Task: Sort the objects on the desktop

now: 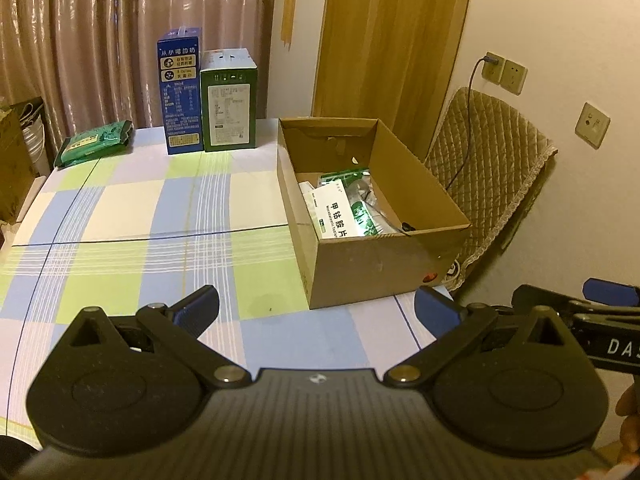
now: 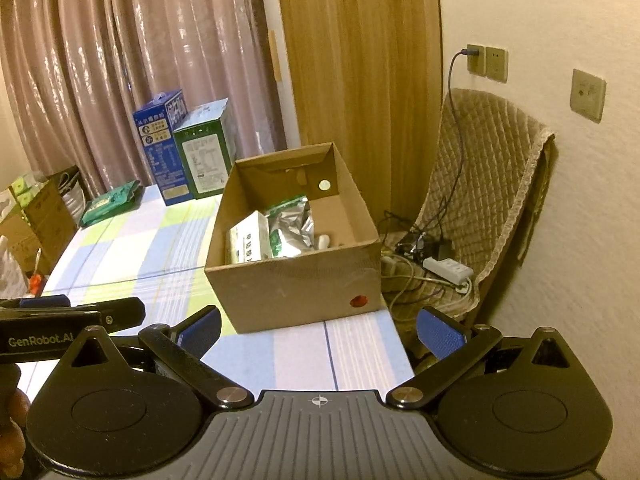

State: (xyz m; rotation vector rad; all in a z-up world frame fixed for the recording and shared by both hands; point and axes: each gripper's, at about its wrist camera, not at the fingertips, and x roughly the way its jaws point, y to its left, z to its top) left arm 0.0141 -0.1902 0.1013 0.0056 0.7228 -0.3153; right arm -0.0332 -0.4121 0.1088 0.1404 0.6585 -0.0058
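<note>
left gripper (image 1: 316, 310): fingers spread wide, nothing between them; hovers over the near edge of the table, pads blue. Also seen side-on at far left of the right wrist view (image 2: 80, 312).
right gripper (image 2: 318, 330): fingers spread wide, empty; held near the table's near right corner, just short of the box. Its tip shows at the right edge of the left wrist view (image 1: 600, 296).
table (image 1: 120, 208): covered by a checked cloth in green, blue and white; bare across the middle and near left.
cardboard box (image 2: 296, 280): open-topped, on the right side of the table, red dot low on its near wall.
box contents: white medicine carton (image 1: 334, 214) with green print, lying against the left inside wall; silver-green foil pouch (image 2: 292, 226) beside it to the right; small white item (image 2: 323, 240) on the box floor, too small to identify.
green pack (image 1: 94, 142): soft wrapped pack lying flat at the far left of the table, well apart from the box.
blue carton (image 1: 180, 96): upright at the far edge, in front of the curtain.
green carton (image 1: 229, 100): upright, touching the blue carton's right side, shorter than it.
chair (image 2: 492, 184): right of the table against the wall, quilted cover; power strip (image 2: 448, 270) and tangled cables on its seat.
hands: fingers partly visible at the frame edges (image 2: 14, 420), gripping the handles.
</note>
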